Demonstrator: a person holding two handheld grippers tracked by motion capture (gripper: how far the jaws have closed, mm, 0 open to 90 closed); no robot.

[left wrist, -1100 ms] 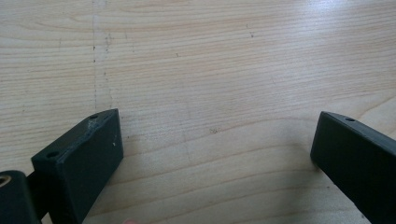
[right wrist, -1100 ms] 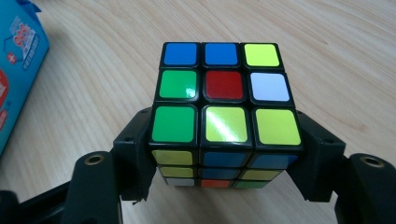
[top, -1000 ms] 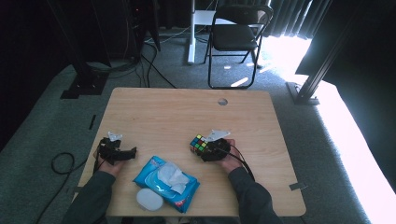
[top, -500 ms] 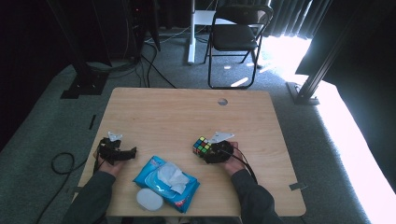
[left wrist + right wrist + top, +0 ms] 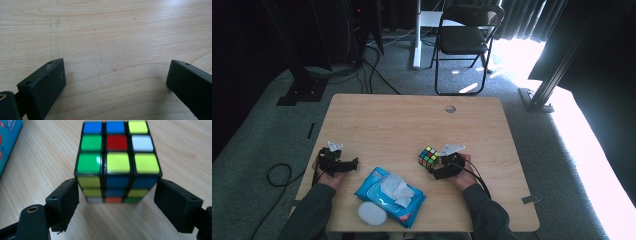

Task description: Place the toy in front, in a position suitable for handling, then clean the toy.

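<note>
A scrambled Rubik's cube (image 5: 428,156) sits on the wooden table (image 5: 412,120), right of centre near the front. My right gripper (image 5: 436,166) is shut on its near end. In the right gripper view the two black jaws press the lower side faces of the cube (image 5: 117,152), whose top shows green, yellow, blue, red and white tiles. My left gripper (image 5: 352,162) lies low at the table's front left, pointing right. Its jaws stand wide open over bare wood (image 5: 115,72) with nothing between them.
A blue pack of wet wipes (image 5: 389,190) with a tissue pulled out lies between the hands, and its edge (image 5: 7,145) shows left of the cube. A white round lid (image 5: 372,213) lies at the front edge. A folding chair (image 5: 467,35) stands beyond the table.
The right gripper and the cube have shifted slightly right and toward the person. The left gripper has stayed put.
</note>
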